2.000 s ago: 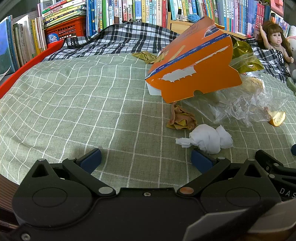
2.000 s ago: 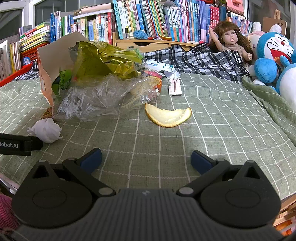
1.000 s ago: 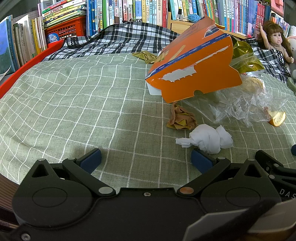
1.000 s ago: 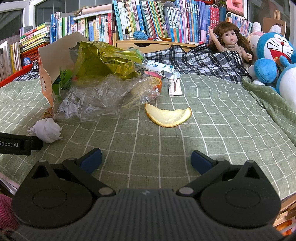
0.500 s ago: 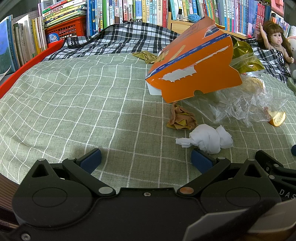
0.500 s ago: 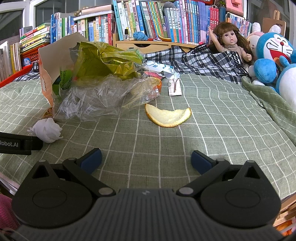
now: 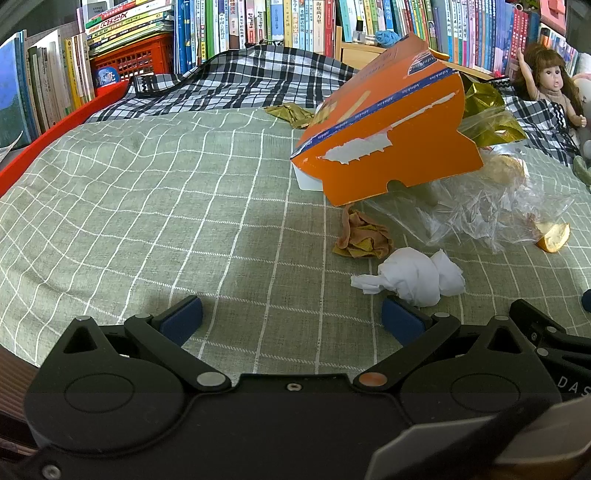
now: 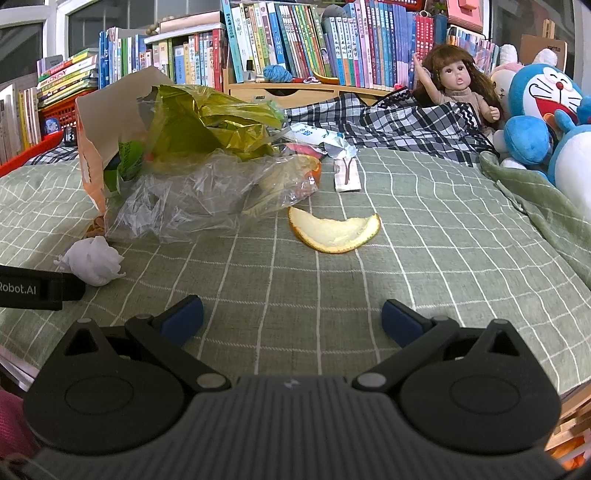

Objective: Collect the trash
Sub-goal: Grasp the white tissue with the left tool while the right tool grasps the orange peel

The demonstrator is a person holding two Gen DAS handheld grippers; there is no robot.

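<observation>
Trash lies on a green checked bedspread (image 7: 147,206). A torn orange carton (image 7: 388,147) leans over a crumpled clear plastic bag (image 7: 472,218). In front of it sit a brown crumpled wrapper (image 7: 364,236) and a white tissue ball (image 7: 417,277), which lies just beyond the right fingertip of my open left gripper (image 7: 291,319). In the right wrist view an orange peel (image 8: 334,230) lies ahead of my open right gripper (image 8: 291,319), with the clear bag (image 8: 207,195), a gold foil bag (image 8: 210,122), the tissue ball (image 8: 94,260) and a small paper sachet (image 8: 347,171) around it.
A plaid blanket (image 7: 236,85) and shelves of books (image 7: 258,26) run along the back. A doll (image 8: 456,92) and blue plush toys (image 8: 546,110) sit at the right, a red crate (image 7: 136,62) at the left. A gold wrapper (image 7: 291,112) lies behind the carton.
</observation>
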